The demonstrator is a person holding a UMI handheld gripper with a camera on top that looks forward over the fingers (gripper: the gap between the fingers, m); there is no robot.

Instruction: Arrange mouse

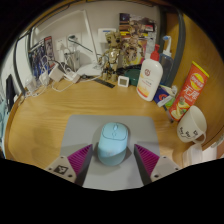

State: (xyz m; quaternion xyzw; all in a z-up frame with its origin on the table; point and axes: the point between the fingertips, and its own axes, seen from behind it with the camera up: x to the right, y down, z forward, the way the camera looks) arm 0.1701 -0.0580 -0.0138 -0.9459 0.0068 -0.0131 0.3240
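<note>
A light blue computer mouse (113,142) lies on a grey mouse mat (80,130) on the wooden desk. My gripper (112,160) is open, its two fingers with magenta pads (77,159) standing either side of the mouse's near end. There is a gap between each pad and the mouse, so the mouse rests on the mat between the fingers. The mouse's near edge is hidden below the fingers' base.
Just right of the mat stand a white mug (191,124), a crisp tube (187,90) and a white bottle (151,78). A small white clock (123,81) and cluttered items sit at the desk's far edge. Bare wood desk (40,115) lies left.
</note>
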